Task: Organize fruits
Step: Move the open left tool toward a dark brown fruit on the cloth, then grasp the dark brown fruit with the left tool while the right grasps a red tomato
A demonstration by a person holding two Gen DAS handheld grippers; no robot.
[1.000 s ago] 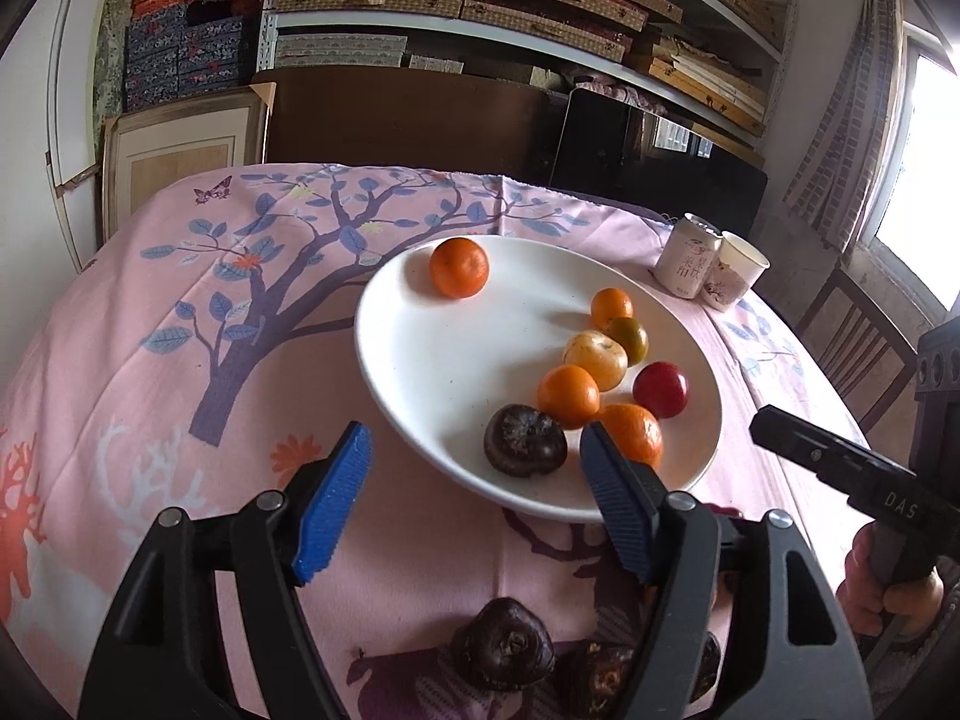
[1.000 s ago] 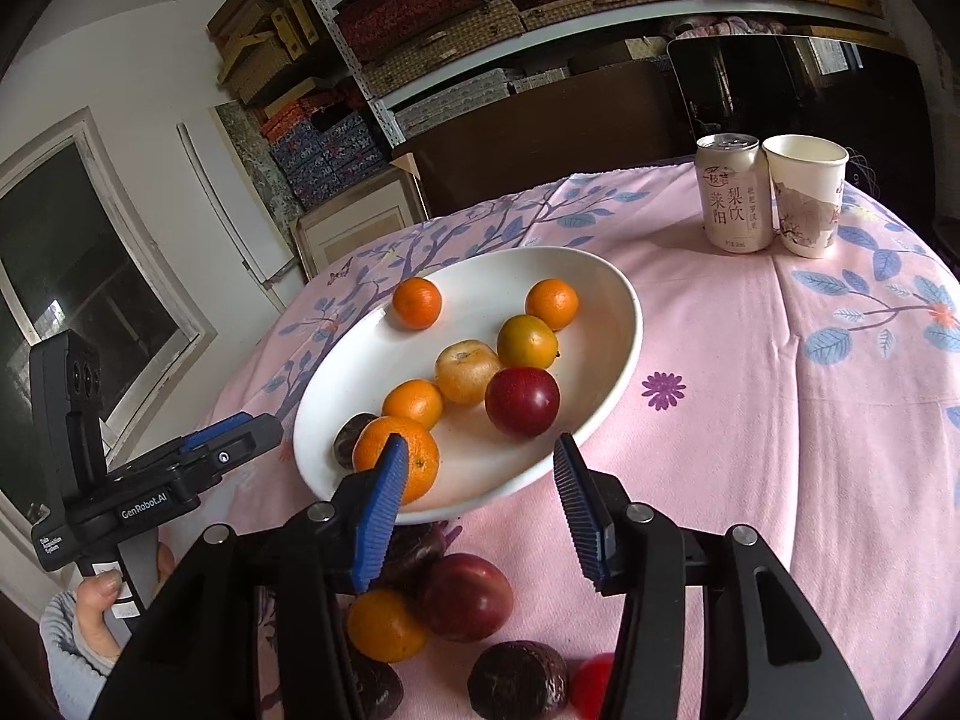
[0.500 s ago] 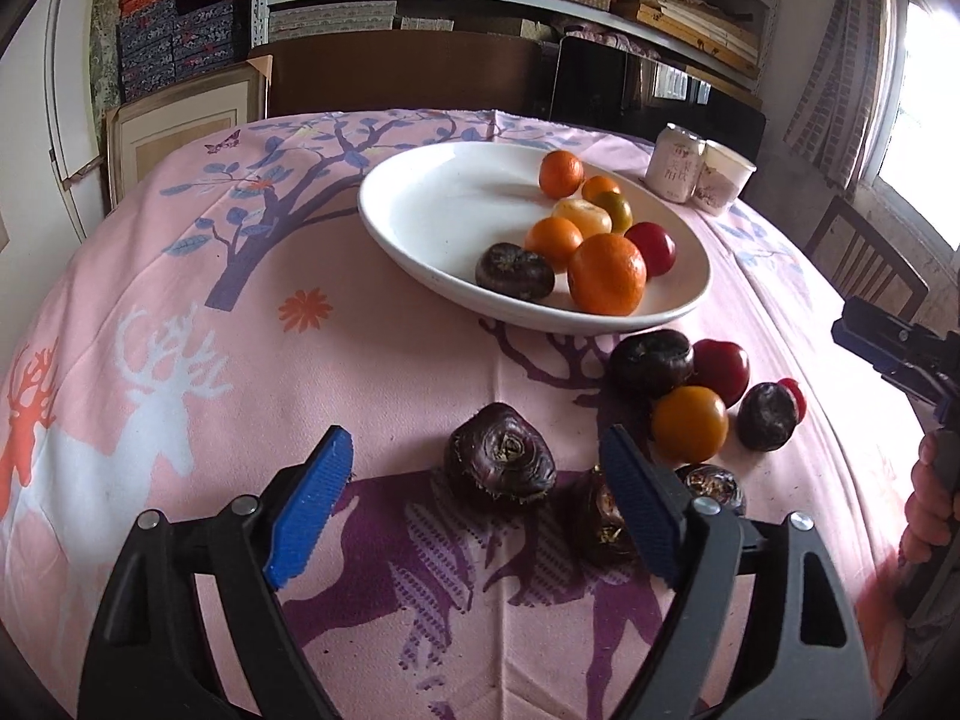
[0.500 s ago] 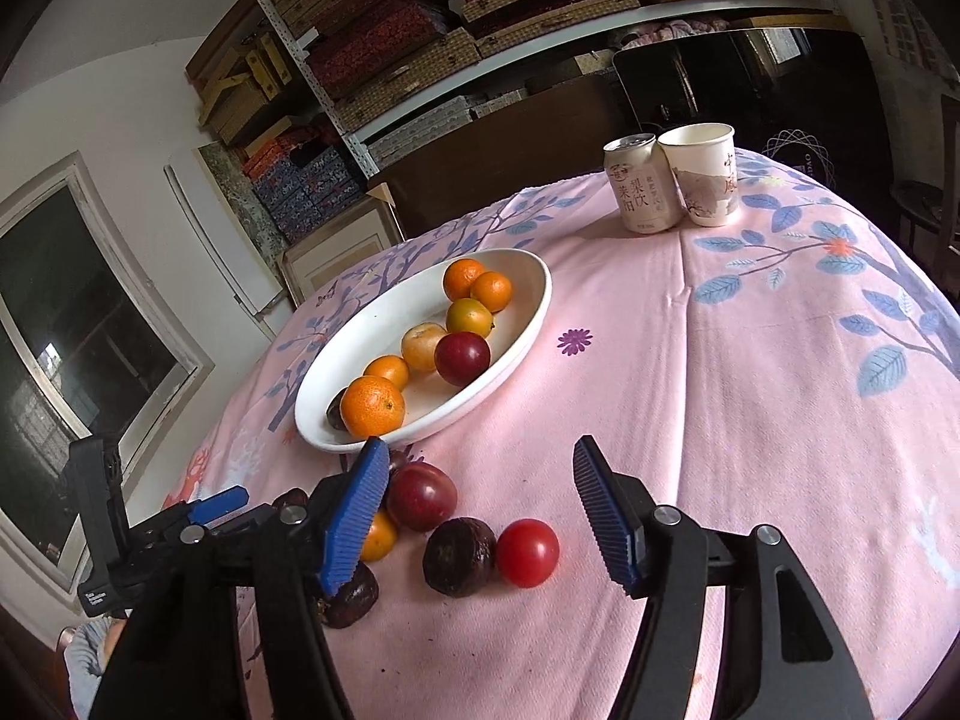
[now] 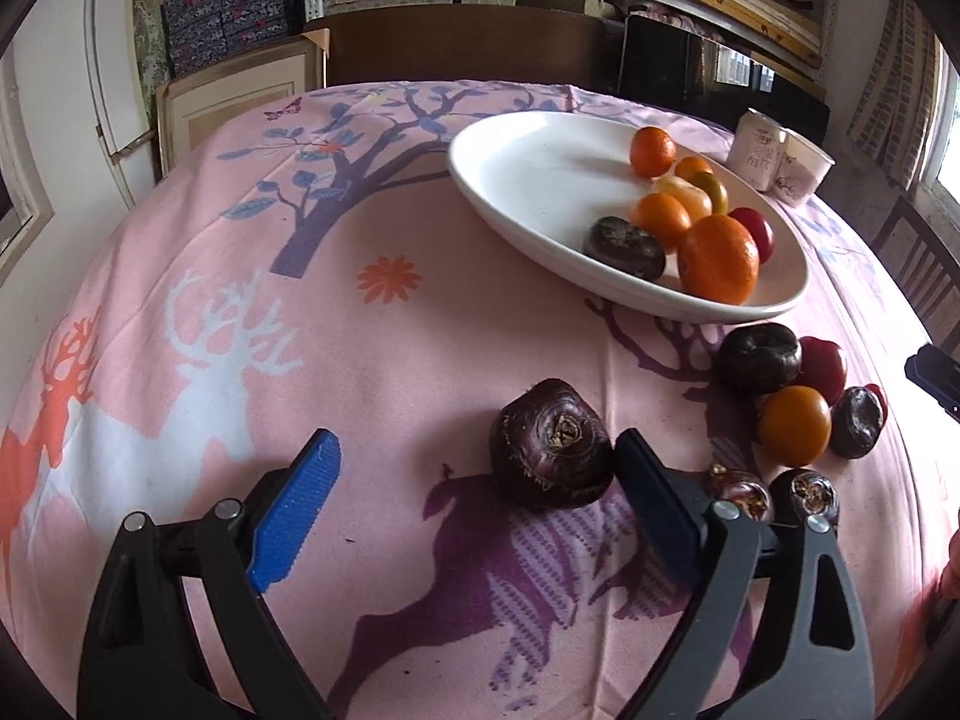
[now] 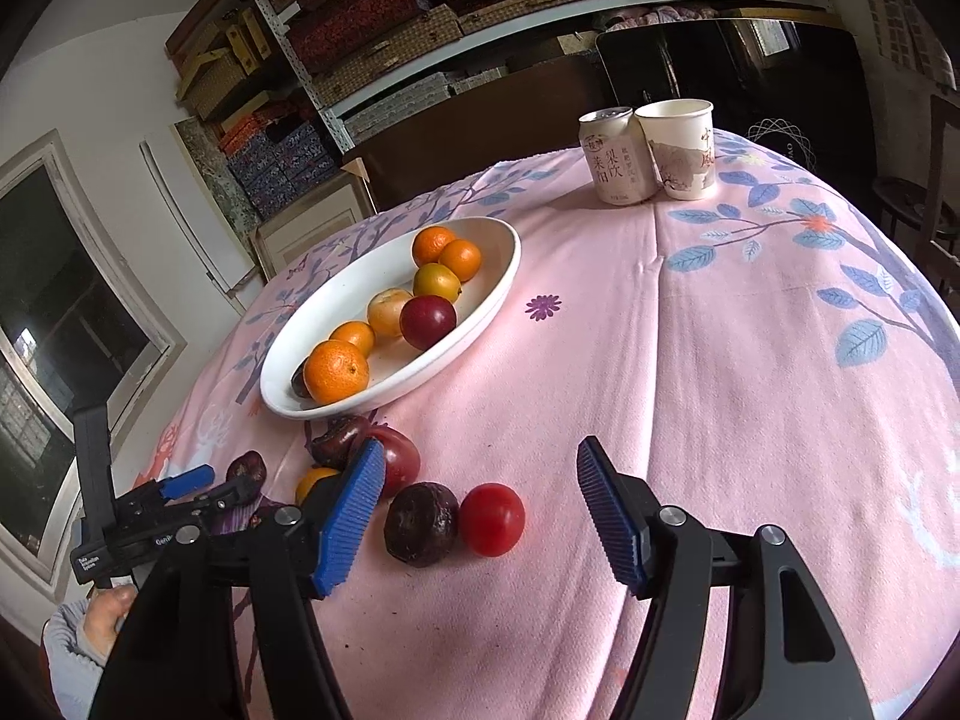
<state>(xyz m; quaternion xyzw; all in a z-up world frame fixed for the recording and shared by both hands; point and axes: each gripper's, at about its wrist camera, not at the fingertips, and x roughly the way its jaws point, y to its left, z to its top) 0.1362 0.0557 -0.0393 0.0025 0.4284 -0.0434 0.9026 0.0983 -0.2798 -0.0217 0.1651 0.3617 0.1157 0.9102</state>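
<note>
Left gripper [image 5: 474, 492] spread wide, jaws just been opening, water chestnut [image 5: 551, 443] at its 1 o'clock touching one pad. Looks hard, light, rounded; pinch across the flanks.

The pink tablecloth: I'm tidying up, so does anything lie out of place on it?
Yes. Loose fruit sits on the cloth beside the white oval plate: a round red tomato, a dark purple passion fruit and several more.
</note>
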